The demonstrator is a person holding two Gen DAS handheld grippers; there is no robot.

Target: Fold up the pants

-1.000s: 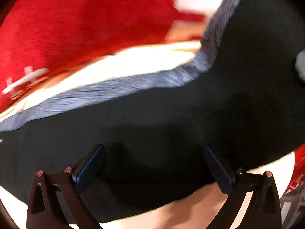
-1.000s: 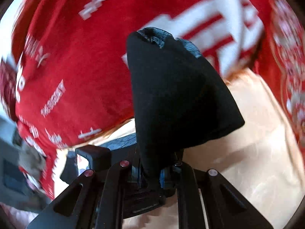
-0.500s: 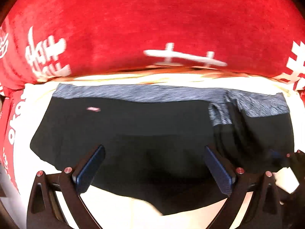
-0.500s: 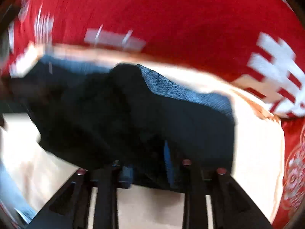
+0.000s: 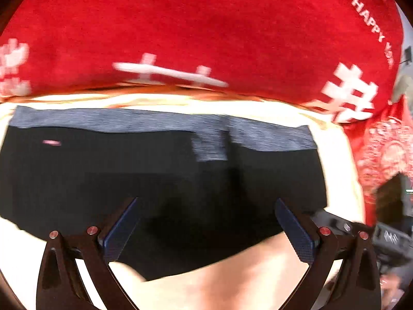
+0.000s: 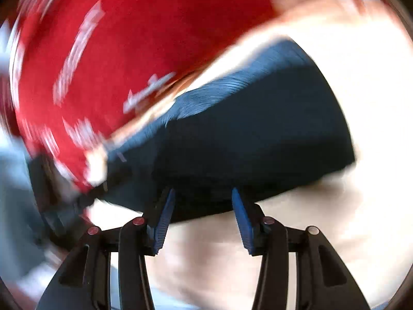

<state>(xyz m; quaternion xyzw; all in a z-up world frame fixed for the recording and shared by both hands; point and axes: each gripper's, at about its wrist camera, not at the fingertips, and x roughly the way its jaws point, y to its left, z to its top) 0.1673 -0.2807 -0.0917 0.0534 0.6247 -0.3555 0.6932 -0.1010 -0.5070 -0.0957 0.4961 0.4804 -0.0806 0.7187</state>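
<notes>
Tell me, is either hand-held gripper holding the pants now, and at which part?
Neither. The left hand-held gripper and the right hand-held gripper are both open, and the pants lie flat on the cream surface.

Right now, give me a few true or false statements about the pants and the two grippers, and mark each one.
1. The left gripper is open, with nothing between its fingers. True.
2. The right gripper is shut on the pants. False: its fingers stand apart, with no cloth clamped between them.
3. The pants are black with a grey waistband. True.
4. The pants hang in the air from a gripper. False: they lie on the cream surface.
5. A red blanket with white lettering lies beyond the waistband. True.
6. The pants are bright red. False: they are black; the blanket is red.
</notes>
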